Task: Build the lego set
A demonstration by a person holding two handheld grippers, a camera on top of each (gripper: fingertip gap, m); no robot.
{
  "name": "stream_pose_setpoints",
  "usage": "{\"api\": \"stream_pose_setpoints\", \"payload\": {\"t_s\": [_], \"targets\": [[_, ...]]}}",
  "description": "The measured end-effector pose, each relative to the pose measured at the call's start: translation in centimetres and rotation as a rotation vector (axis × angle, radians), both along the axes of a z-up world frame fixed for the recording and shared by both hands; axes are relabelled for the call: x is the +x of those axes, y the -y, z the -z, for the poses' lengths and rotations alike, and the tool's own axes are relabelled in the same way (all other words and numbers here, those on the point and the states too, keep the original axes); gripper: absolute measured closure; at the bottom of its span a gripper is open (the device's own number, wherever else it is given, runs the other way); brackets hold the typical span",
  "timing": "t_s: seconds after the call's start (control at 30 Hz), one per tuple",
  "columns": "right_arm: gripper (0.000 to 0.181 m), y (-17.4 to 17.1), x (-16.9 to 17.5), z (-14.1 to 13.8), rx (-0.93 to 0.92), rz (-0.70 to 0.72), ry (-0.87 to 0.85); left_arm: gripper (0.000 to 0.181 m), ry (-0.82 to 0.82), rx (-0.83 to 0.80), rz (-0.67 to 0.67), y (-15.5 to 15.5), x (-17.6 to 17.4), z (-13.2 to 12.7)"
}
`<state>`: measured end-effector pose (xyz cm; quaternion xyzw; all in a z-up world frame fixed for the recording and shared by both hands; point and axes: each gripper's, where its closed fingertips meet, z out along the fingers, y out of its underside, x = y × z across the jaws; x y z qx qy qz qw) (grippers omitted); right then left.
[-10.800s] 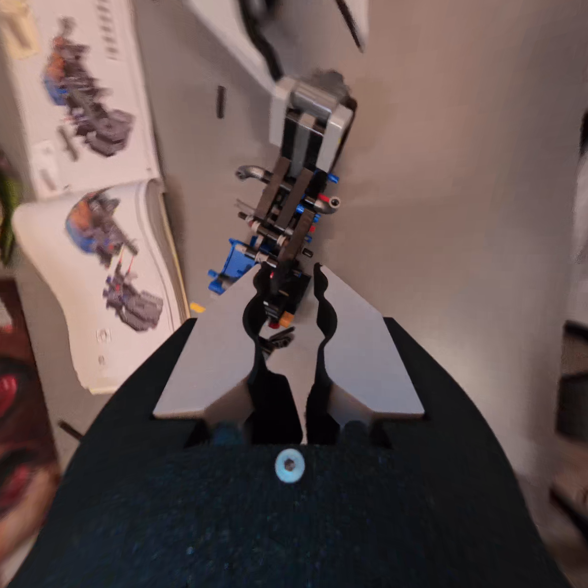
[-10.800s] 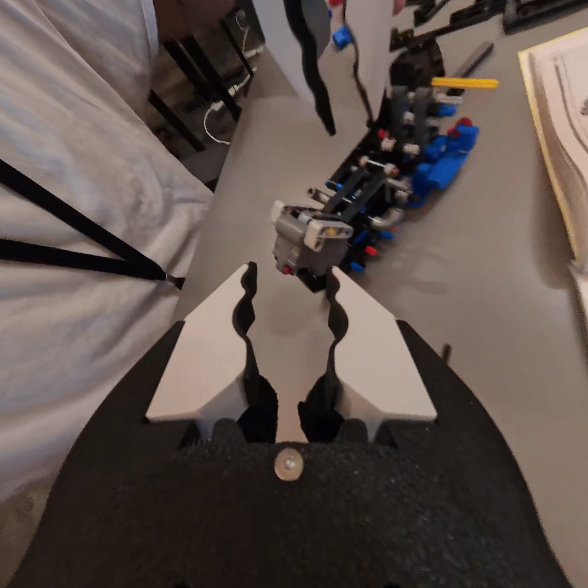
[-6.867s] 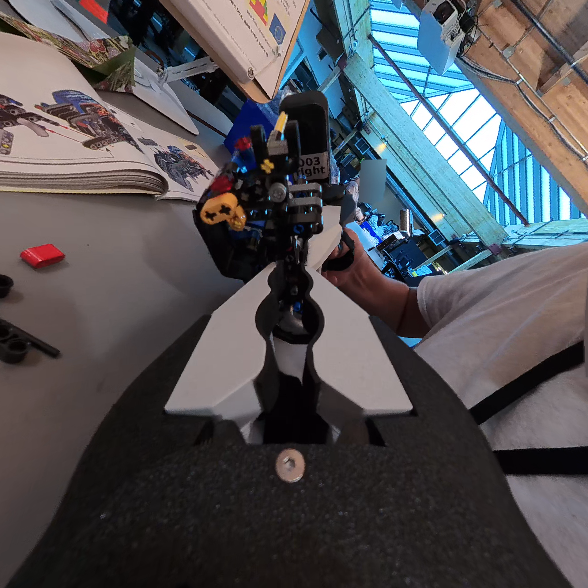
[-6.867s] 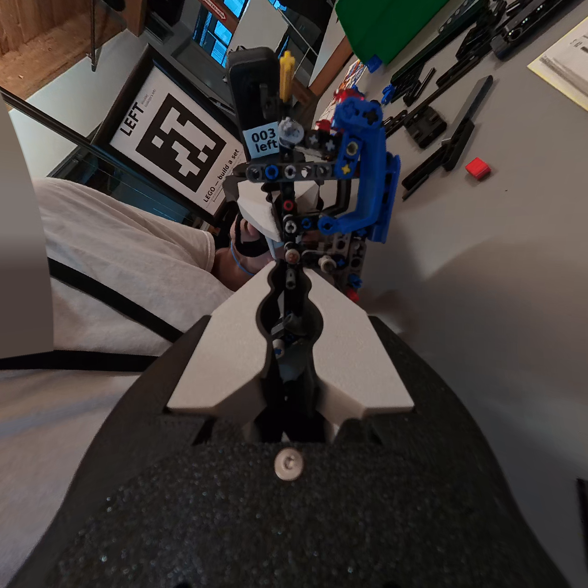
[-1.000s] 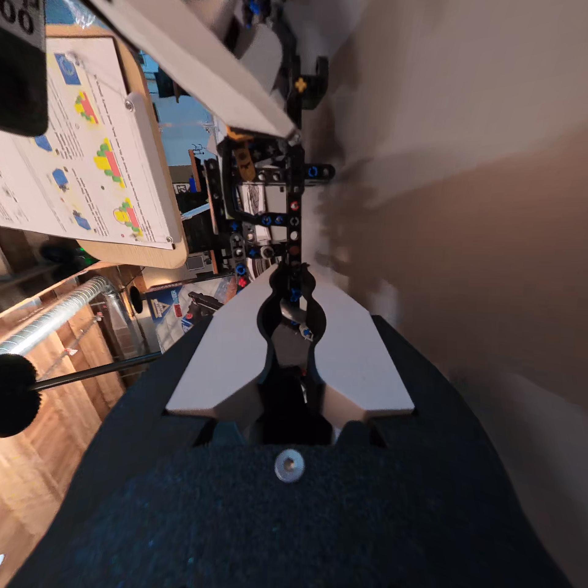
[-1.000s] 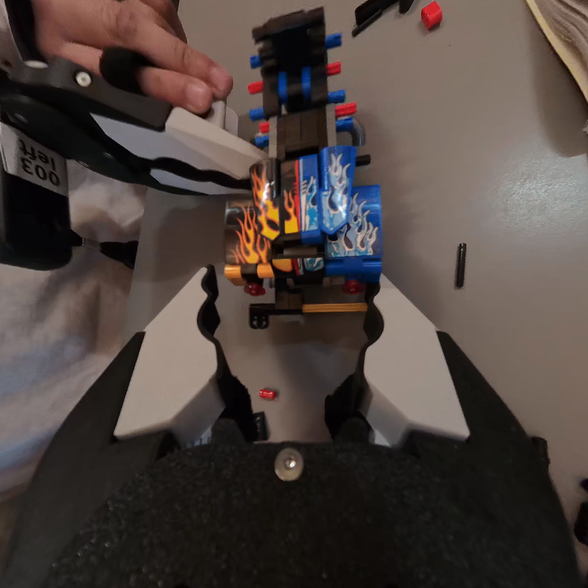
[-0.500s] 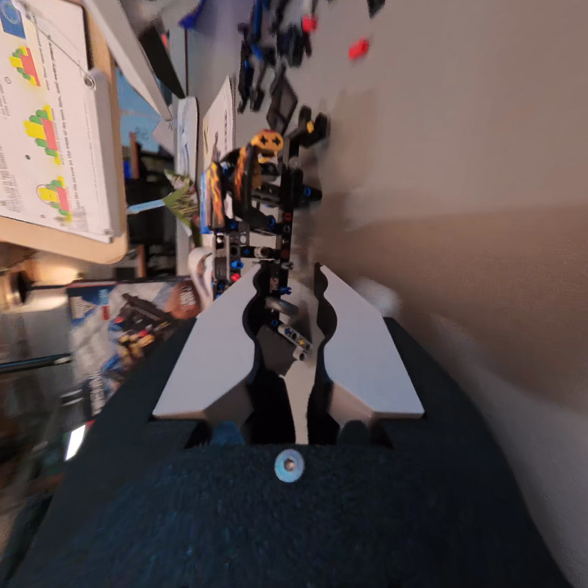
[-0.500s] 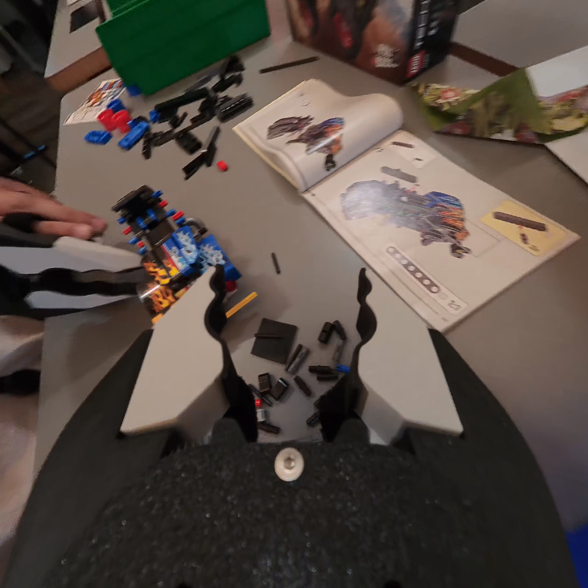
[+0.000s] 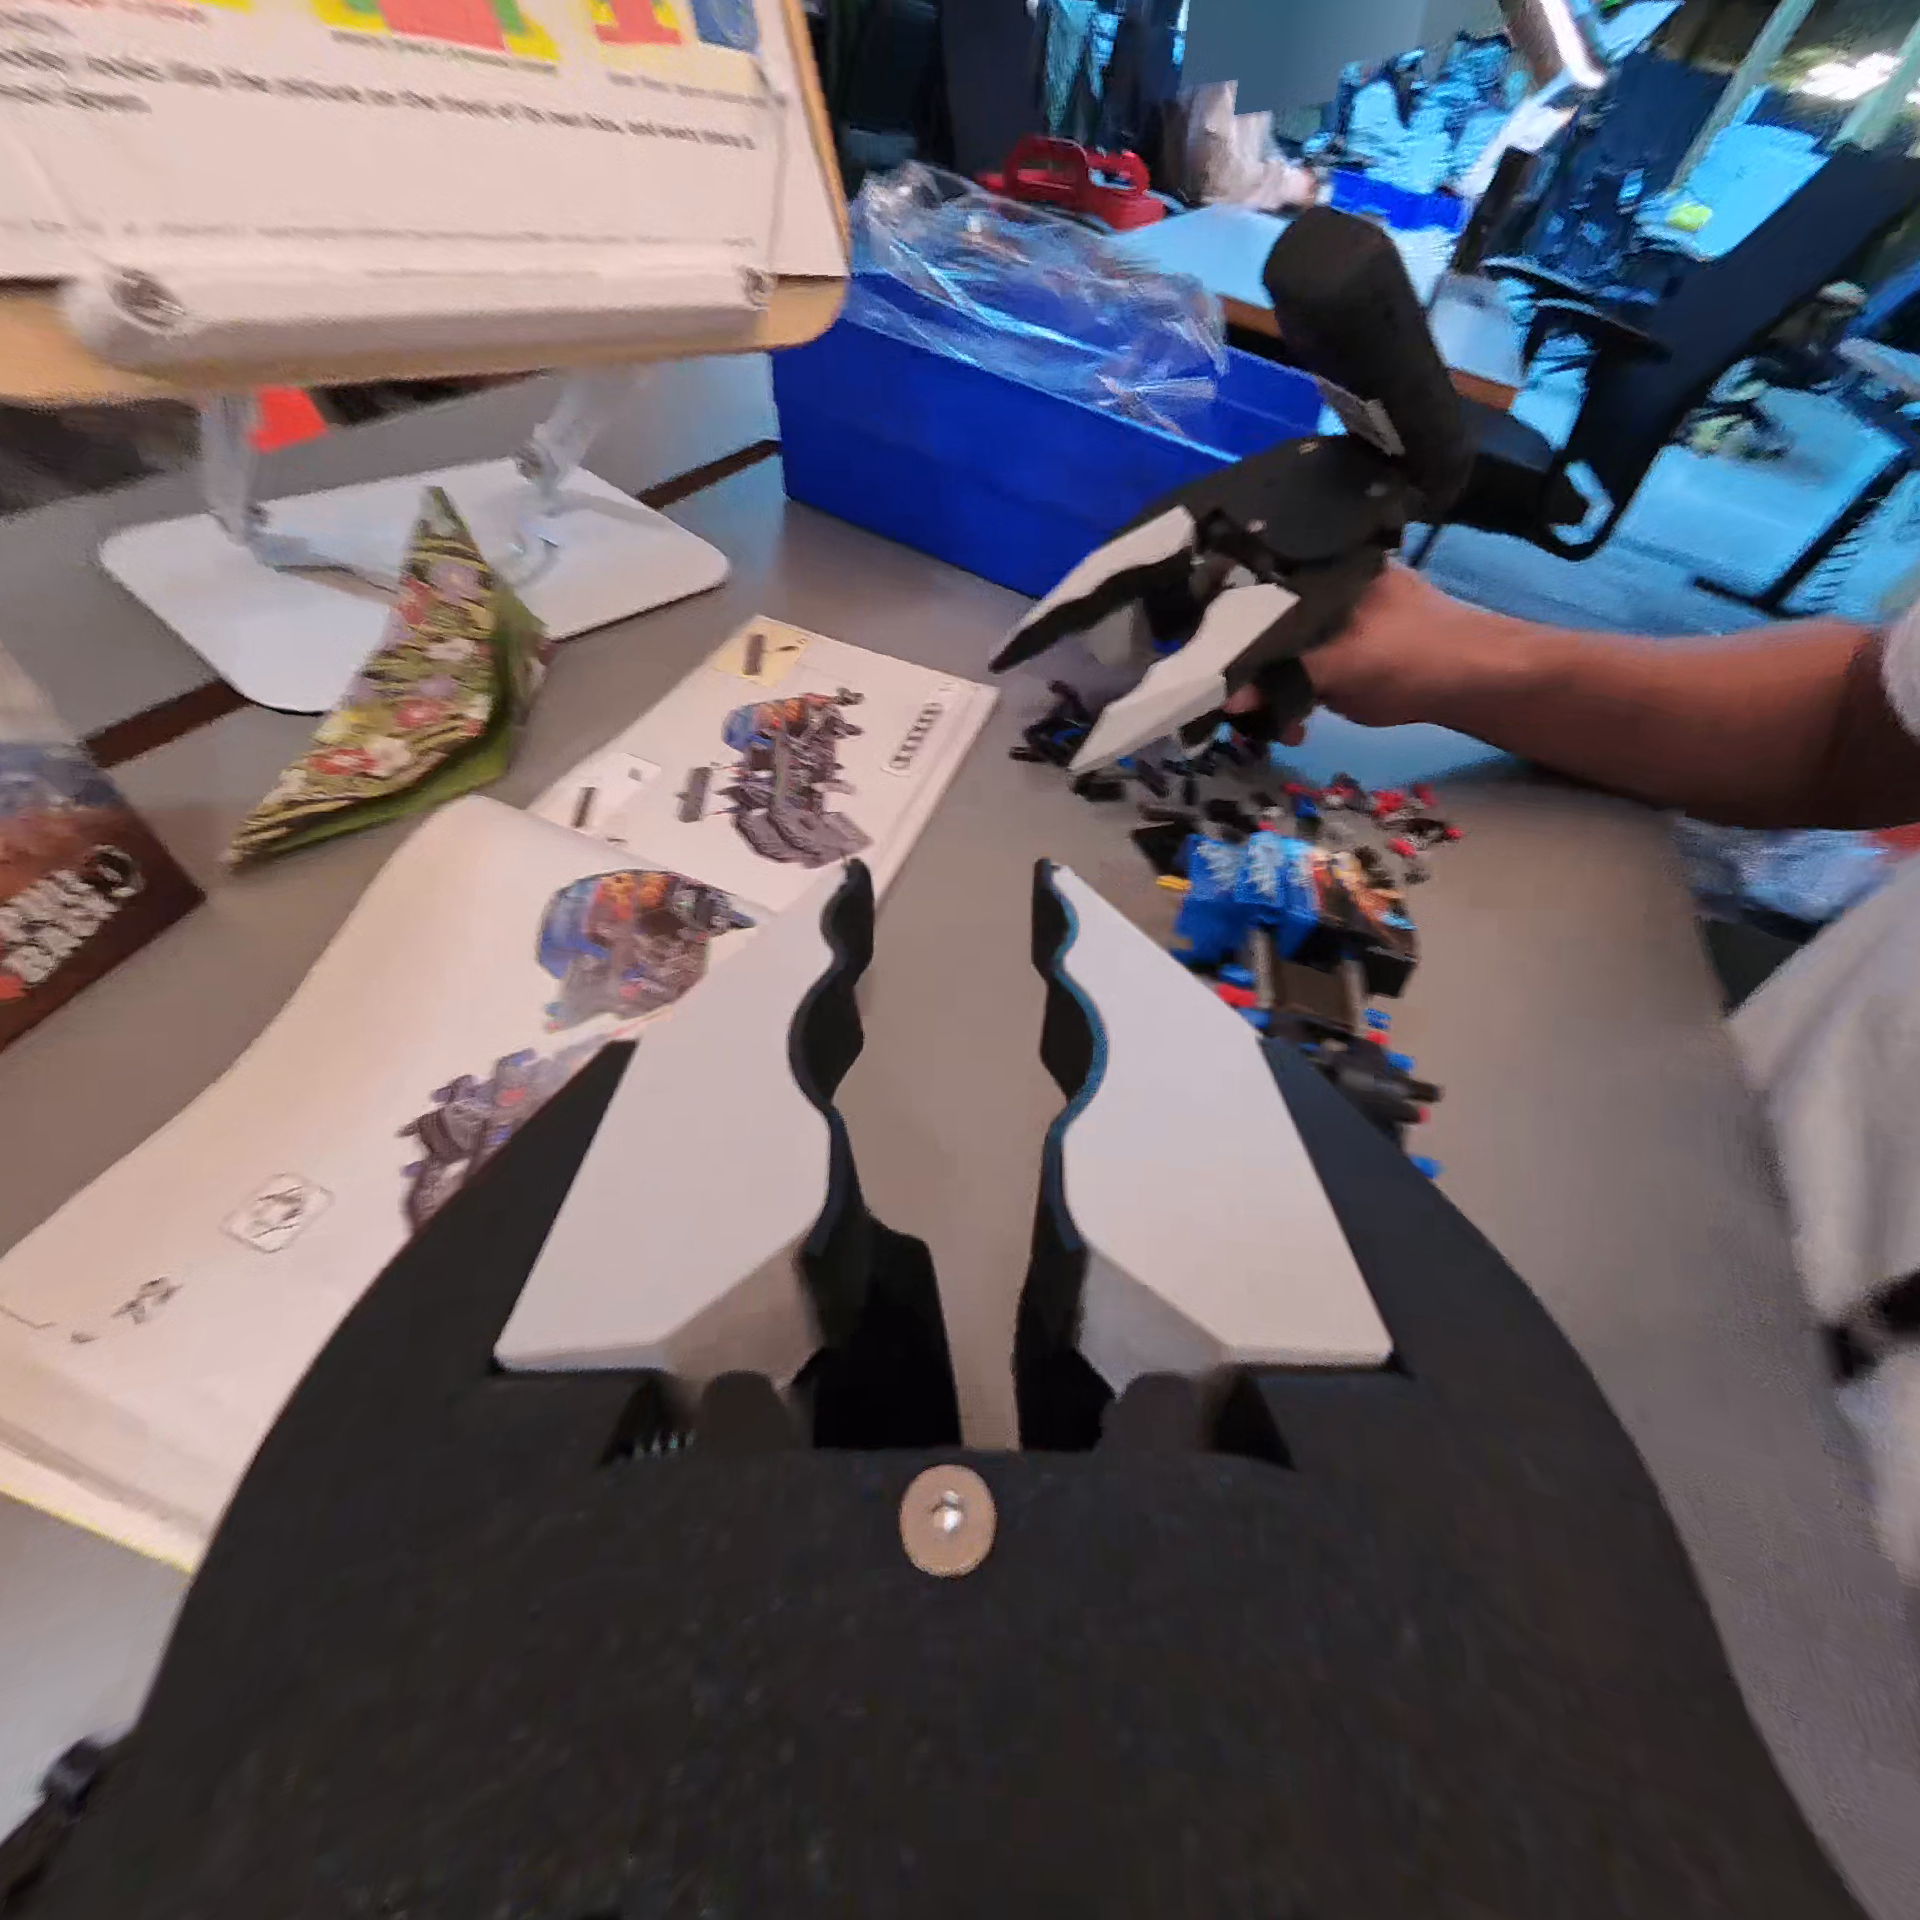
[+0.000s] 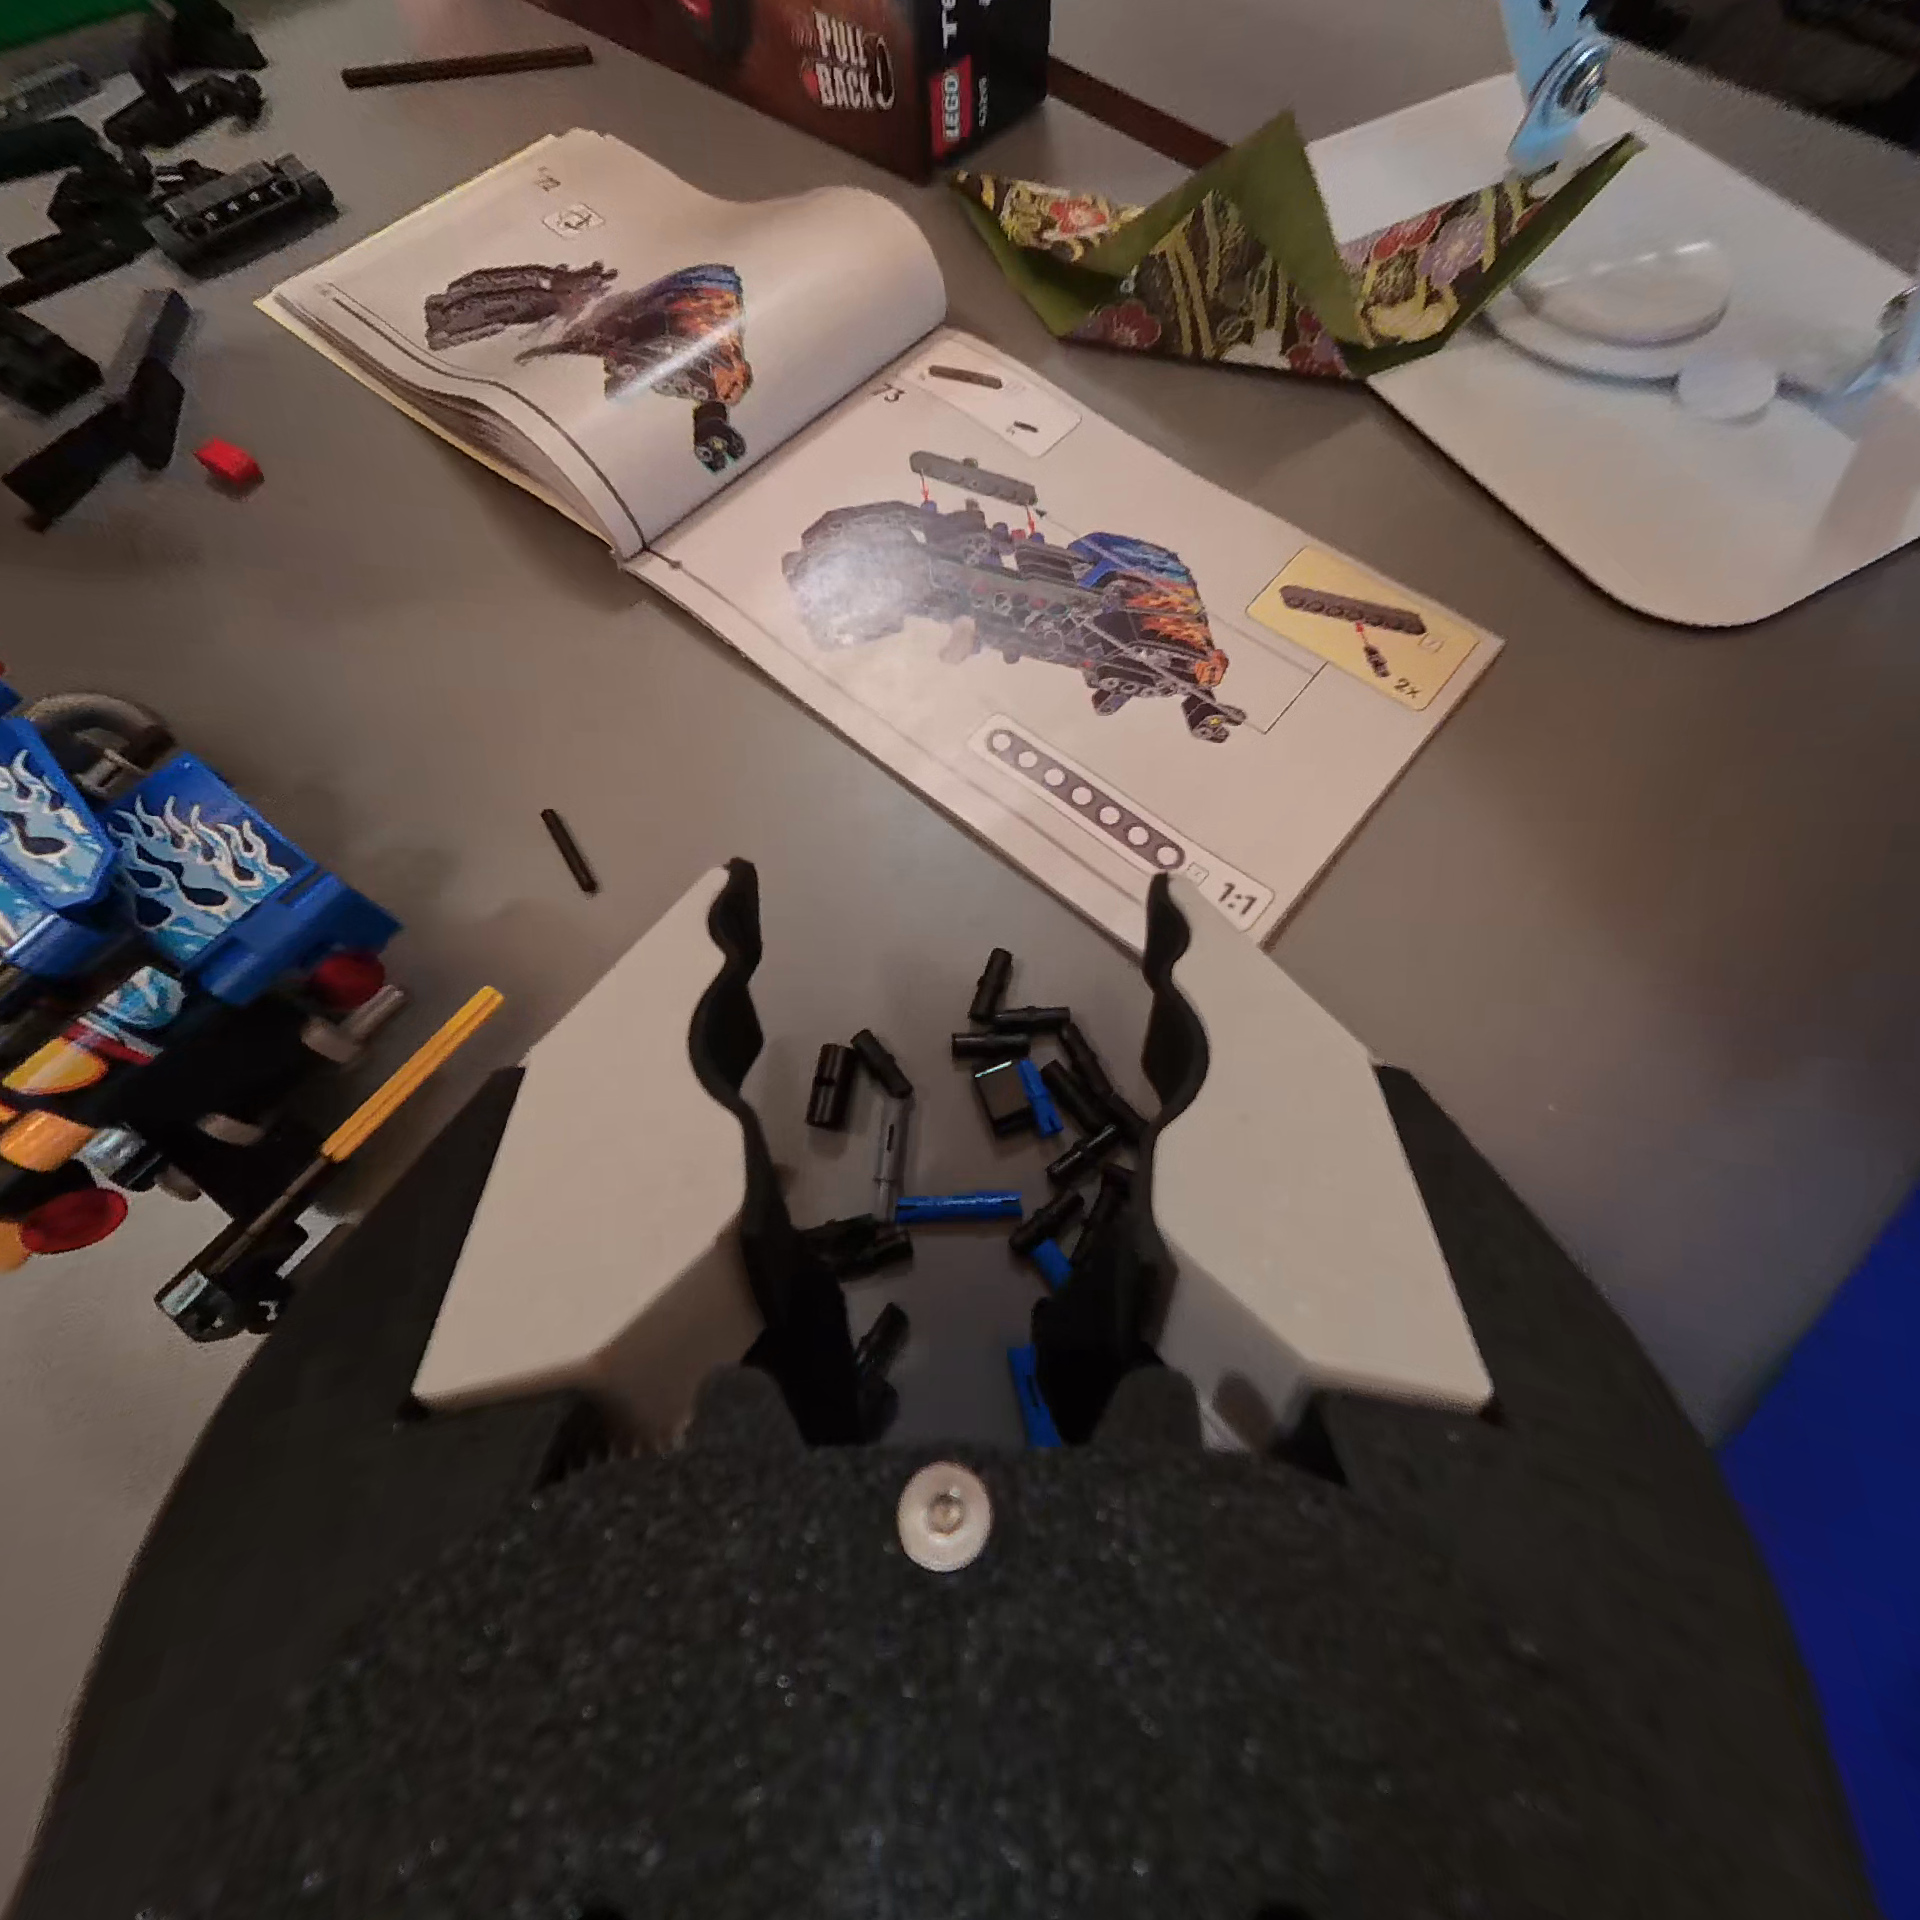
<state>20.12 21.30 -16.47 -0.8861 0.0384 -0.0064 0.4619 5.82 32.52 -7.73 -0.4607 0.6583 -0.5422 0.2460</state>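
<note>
Released since a second ago, the flame-printed lego model [image 9: 1294, 920] is lying on the grey bench [image 10: 540, 665], and both claws are being held spread and empty. The right claw [image 10: 951, 883] is being hovered over a scatter of small black and blue pins [image 10: 997, 1101] — likely so the next connector can be picked — while the left claw [image 9: 945, 883] is being kept near the open instruction booklet [image 10: 1039, 623], left flat for reading the step.
</note>
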Motion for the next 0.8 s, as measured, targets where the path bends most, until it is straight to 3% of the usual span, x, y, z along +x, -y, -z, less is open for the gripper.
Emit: {"api": "stream_pose_setpoints", "payload": {"t_s": [0.17, 0.57, 0.67, 0.8], "targets": [[0.110, 0.1, 0.1, 0.4, -0.017, -0.023, -0.009, 0.154, -0.004, 0.170, -0.170, -2.7, -0.7, 2.7], [0.115, 0.3, 0.5, -1.4, 0.059, -0.031, 0.001, 0.155, -0.104, 0.249, -0.211, -4.6, -0.8, 5.0], [0.115, 0.3, 0.1, -1.7, 0.063, -0.046, 0.016, 0.155, -0.092, 0.272, -0.224, -5.3, -1.4, 3.6], [0.115, 1.3, 0.9, -2.6, 0.058, -0.024, 0.099, 0.154, -0.144, 0.318, -0.406, -11.1, -5.8, -0.3]]}}
